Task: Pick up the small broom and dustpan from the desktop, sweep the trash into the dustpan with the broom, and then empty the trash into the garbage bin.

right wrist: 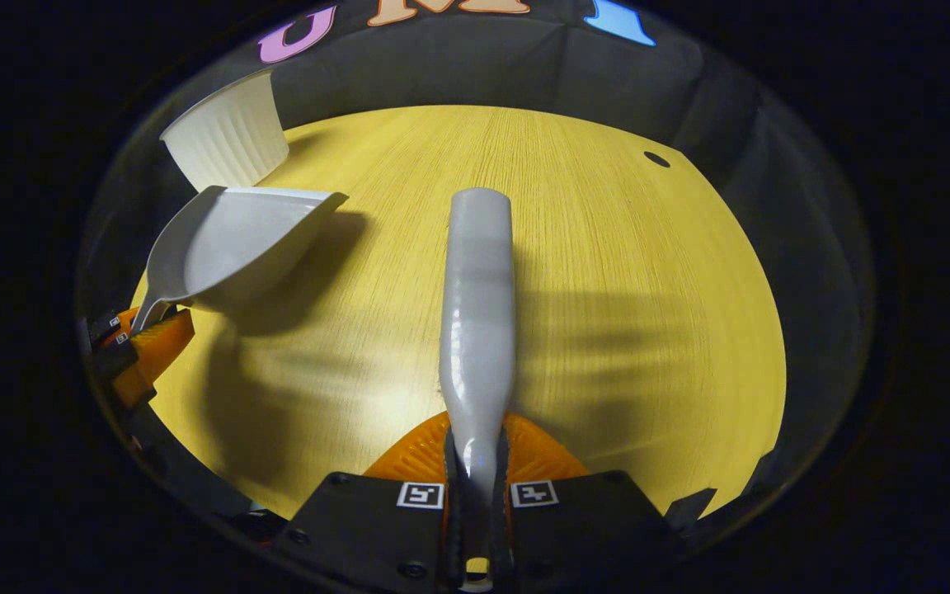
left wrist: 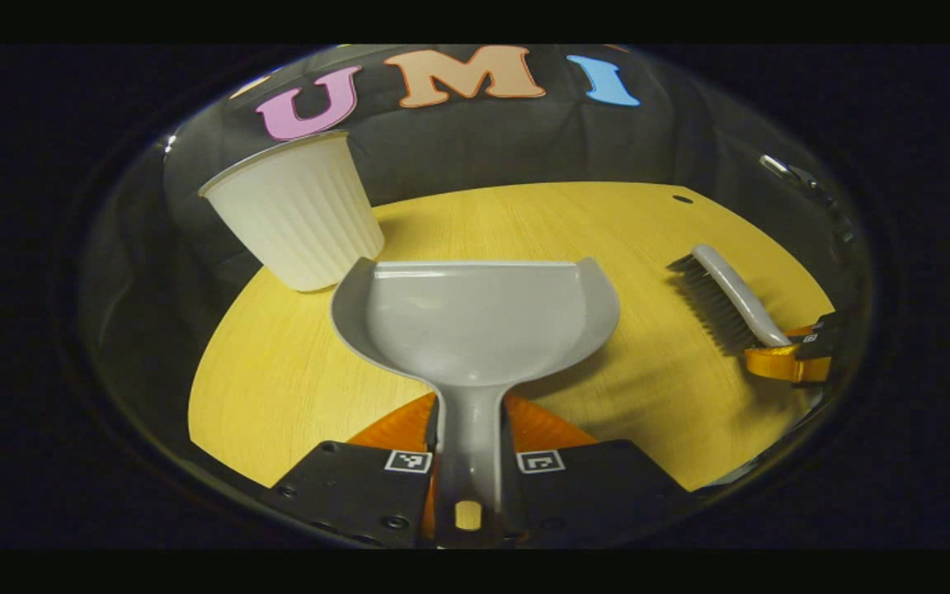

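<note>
The dustpan [left wrist: 475, 326] is grey plastic, with a wide shallow scoop and a narrow handle. Its open front edge points toward the garbage bin [left wrist: 293, 210] and lies just beside the bin's base. The bin is a white ribbed cup that stands upright at the far edge of the desktop [left wrist: 524, 223]. The small broom [left wrist: 726, 301] has a pale grey handle and dark bristles. It is well apart from the bin, beyond the dustpan.
</note>
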The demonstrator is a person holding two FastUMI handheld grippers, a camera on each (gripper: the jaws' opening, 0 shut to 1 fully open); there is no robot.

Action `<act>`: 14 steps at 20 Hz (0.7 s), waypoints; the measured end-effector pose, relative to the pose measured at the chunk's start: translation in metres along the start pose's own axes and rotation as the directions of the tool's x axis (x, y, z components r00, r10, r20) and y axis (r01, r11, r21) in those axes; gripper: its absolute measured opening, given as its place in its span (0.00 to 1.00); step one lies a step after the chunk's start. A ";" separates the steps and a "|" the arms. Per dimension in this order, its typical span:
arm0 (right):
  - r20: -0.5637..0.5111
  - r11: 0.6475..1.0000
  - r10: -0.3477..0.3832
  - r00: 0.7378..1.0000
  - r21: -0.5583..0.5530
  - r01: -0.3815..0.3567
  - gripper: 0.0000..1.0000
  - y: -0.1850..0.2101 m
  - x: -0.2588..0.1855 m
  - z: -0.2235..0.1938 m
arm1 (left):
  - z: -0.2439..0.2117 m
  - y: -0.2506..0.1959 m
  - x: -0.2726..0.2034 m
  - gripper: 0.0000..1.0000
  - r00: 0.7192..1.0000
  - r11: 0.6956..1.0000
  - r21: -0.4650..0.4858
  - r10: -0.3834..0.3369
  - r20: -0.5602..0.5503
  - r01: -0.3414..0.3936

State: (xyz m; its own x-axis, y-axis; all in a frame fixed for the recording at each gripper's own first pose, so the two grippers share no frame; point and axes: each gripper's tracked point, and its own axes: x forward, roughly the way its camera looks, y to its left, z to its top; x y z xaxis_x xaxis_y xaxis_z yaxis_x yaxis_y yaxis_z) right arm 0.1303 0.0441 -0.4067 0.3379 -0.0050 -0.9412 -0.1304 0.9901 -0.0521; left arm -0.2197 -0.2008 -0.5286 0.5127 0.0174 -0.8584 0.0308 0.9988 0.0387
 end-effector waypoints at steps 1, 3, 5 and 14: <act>0.003 1.000 -0.006 1.000 -0.007 0.006 0.15 0.000 0.000 0.001 | -0.003 0.001 0.000 0.24 1.000 1.000 -0.005 0.000 -0.012 0.000; -0.012 1.000 -0.011 1.000 -0.015 0.010 0.15 0.002 0.000 0.000 | -0.012 0.000 0.004 0.23 0.999 1.000 -0.007 -0.012 -0.040 0.012; -0.033 1.000 -0.006 0.999 -0.011 0.006 0.18 0.000 0.000 -0.002 | -0.012 0.000 0.004 0.24 0.999 0.999 -0.030 -0.023 -0.037 0.022; -0.042 0.999 0.025 0.999 -0.034 -0.027 0.70 -0.007 -0.007 -0.005 | -0.019 -0.013 0.002 0.99 0.996 0.997 -0.042 -0.065 -0.058 0.062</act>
State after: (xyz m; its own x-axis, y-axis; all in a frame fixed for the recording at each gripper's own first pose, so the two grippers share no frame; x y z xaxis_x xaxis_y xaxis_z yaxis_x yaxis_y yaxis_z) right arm 0.1246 0.0367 -0.4016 0.2953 0.0141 -0.9553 -0.1711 0.9845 -0.0383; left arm -0.2353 -0.2124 -0.5404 0.4594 -0.0445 -0.8871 0.0268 0.9990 -0.0362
